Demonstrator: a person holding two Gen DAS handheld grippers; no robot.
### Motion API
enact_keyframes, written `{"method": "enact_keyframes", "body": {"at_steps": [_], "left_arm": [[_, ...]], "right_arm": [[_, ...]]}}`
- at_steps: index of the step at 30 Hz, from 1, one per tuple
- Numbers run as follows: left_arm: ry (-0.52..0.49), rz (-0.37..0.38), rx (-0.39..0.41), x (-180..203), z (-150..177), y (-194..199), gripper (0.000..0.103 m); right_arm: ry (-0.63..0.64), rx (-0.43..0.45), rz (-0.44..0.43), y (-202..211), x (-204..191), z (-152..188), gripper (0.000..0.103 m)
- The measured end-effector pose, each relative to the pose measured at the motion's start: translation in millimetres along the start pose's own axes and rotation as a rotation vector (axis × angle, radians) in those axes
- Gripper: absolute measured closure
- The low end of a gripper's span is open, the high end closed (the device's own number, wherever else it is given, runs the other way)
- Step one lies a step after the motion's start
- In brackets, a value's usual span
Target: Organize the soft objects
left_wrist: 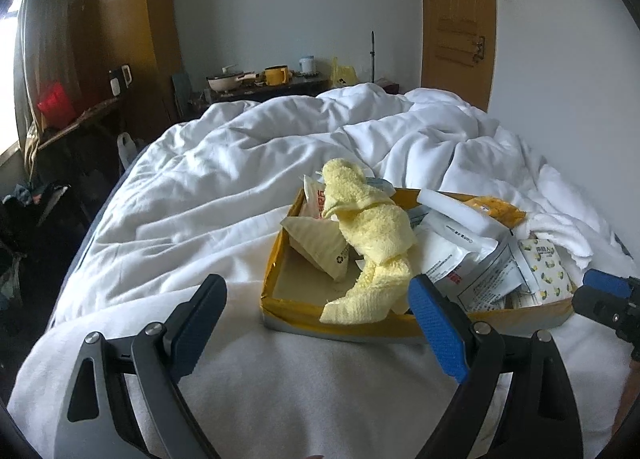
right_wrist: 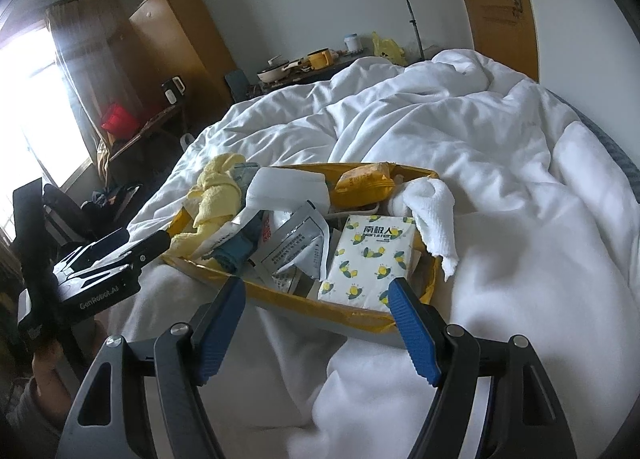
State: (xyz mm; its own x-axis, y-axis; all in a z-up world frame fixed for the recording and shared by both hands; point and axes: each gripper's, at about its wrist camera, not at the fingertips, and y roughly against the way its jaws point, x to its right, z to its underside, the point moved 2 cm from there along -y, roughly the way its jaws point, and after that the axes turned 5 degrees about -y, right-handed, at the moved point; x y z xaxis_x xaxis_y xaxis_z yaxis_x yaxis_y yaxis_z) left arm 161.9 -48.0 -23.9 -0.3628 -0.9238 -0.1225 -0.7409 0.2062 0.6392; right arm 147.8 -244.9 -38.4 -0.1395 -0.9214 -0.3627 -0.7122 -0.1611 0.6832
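A shallow yellow cardboard tray (left_wrist: 276,259) sits on the white duvet (left_wrist: 240,163) of a bed, w/ soft items & packets heaped in it, so everything for the sort is gathered in one spot. The yellow towel (left_wrist: 372,227) drapes over the pile on the tray's left side, one end trailing down over the near rim, loose and easy to pinch. A white towel (right_wrist: 432,207) hangs over the far-right corner, half out of the tray onto the duvet. Between them: a tissue pack w/ lemon print (right_wrist: 372,259) lying flat near the right front, silver-grey foil pouches (right_wrist: 304,243), a white foam block (right_wrist: 288,183) toward the back, an orange-yellow wipes pack (right_wrist: 364,177) at the far edge. The left gripper (left_wrist: 316,319) hangs just short of the tray's near-left corner, jaws wide, nothing between them; the towel's trailing end lies just beyond its right pad, not touched. The right gripper (right_wrist: 316,319) hangs before the tray's near-right rim, jaws also wide & empty, roughly lined up w/ the tissue pack. Both point down at a slant toward the tray, prob. so each can reach in from its own side. Judged: sorting barely begun or mid-way; the likely next pick is the yellow towel for the left, the tissue pack or white towel for the right. Risk: a towel may drag packets along.
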Motion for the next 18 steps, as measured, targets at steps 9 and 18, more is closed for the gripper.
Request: {"method": "enact_keyframes", "body": {"at_steps": [9,18], "left_arm": [[-0.030,-0.014,0.013,5.3,1.8,3.8,0.011],[-0.046,-0.023,0.010,9.4,3.0,4.7,0.011]], "right_arm": [[0.013,0.030,0.008,7.1,-3.2,0.3,0.026],[0.020,0.024,0.016,6.3,-3.9,1.4,0.026]]}}
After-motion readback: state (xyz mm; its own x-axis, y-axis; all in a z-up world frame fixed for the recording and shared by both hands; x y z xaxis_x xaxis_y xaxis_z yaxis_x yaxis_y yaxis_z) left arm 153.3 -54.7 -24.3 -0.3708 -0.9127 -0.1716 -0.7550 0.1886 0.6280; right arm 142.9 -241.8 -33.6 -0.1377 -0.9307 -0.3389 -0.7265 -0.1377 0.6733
